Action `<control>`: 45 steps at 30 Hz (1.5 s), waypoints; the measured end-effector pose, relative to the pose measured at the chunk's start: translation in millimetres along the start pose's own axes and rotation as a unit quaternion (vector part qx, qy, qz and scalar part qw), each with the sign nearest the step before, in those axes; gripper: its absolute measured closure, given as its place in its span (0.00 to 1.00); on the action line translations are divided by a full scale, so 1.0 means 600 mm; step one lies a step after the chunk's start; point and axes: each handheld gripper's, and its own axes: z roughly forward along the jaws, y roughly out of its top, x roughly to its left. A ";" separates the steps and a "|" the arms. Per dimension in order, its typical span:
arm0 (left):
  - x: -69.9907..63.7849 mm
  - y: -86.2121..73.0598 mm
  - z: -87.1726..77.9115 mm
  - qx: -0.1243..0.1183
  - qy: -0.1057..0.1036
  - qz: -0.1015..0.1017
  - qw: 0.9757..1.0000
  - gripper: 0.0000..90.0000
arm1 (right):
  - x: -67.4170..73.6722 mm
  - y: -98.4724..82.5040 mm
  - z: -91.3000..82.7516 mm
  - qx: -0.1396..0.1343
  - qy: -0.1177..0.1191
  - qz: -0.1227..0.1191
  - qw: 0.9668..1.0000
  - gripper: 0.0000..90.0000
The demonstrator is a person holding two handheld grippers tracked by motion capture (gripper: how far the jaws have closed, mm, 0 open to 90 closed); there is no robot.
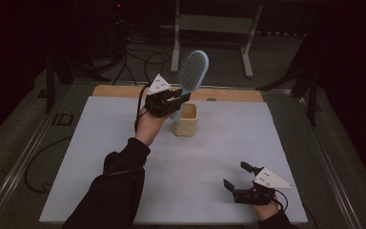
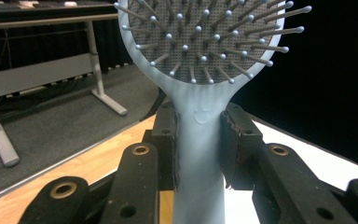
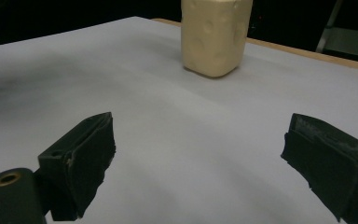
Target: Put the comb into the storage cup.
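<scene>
Cream cup (image 1: 186, 120) holds my blue hairbrush's (image 1: 191, 71) handle end. Left gripper (image 1: 171, 98) clamps that handle; right gripper (image 1: 240, 179) gapes, holding nothing.

high view: above, looking forward-down | gripper views: close, along jaws | shared: cream container (image 1: 186, 119) (image 3: 216, 35)
</scene>
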 end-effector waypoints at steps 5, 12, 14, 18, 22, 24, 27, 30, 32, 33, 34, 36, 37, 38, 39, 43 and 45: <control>0.003 0.002 0.010 -0.015 -0.001 -0.004 1.000 0.78 | 0.000 0.000 0.000 -0.001 0.000 0.001 1.000 0.09; 0.008 0.004 0.022 -0.049 -0.006 -0.003 0.999 0.78 | 0.000 0.000 0.000 -0.001 0.001 0.003 1.000 0.09; 0.012 0.004 0.028 -0.054 -0.004 -0.006 0.998 0.78 | 0.000 0.000 0.001 0.000 0.002 0.003 1.000 0.09; 0.016 0.001 0.034 -0.063 -0.003 -0.005 0.998 0.78 | -0.001 -0.001 0.001 0.000 0.002 0.002 1.000 0.09; 0.023 -0.008 0.041 -0.076 0.006 -0.005 0.997 0.78 | -0.001 0.000 0.001 -0.001 0.002 0.004 1.000 0.09; 0.028 -0.011 0.047 -0.079 0.008 -0.005 0.997 0.78 | -0.001 -0.001 0.001 0.000 0.002 0.004 1.000 0.09; 0.037 -0.019 0.059 -0.088 0.001 -0.002 0.996 0.78 | -0.001 0.000 0.001 -0.001 0.003 0.003 1.000 0.09; 0.040 -0.024 0.065 -0.088 0.003 -0.002 0.996 0.78 | -0.001 -0.001 0.000 -0.001 0.004 0.004 1.000 0.09; 0.044 -0.034 0.074 -0.090 0.004 -0.011 0.996 0.78 | -0.002 -0.001 0.001 0.000 0.004 0.003 1.000 0.09; 0.044 -0.034 0.074 -0.090 0.004 -0.011 0.996 0.78 | -0.002 -0.001 0.001 0.000 0.004 0.003 1.000 0.09; 0.047 -0.040 0.078 -0.091 0.006 -0.017 0.996 0.78 | -0.001 -0.001 0.000 0.000 0.005 0.005 1.000 0.09; 0.048 -0.043 0.080 -0.089 0.009 -0.016 0.996 0.78 | -0.001 -0.001 0.000 -0.001 0.005 0.005 1.000 0.09; 0.048 -0.045 0.082 -0.086 0.010 -0.014 0.996 0.78 | -0.002 -0.001 0.000 -0.001 0.005 0.004 1.000 0.09; 0.050 -0.051 0.085 -0.083 0.007 -0.016 0.996 0.78 | -0.002 -0.001 0.000 -0.002 0.005 0.004 1.000 0.09; 0.049 -0.053 0.086 -0.082 0.014 -0.013 0.996 0.78 | -0.002 -0.001 0.000 -0.002 0.005 0.004 1.000 0.09; 0.050 -0.060 0.091 -0.082 0.013 -0.018 0.996 0.78 | -0.002 -0.001 0.000 -0.003 0.006 0.005 1.000 0.09; 0.051 -0.065 0.092 -0.085 0.011 -0.020 0.996 0.78 | -0.002 -0.001 0.000 -0.003 0.006 0.005 1.000 0.09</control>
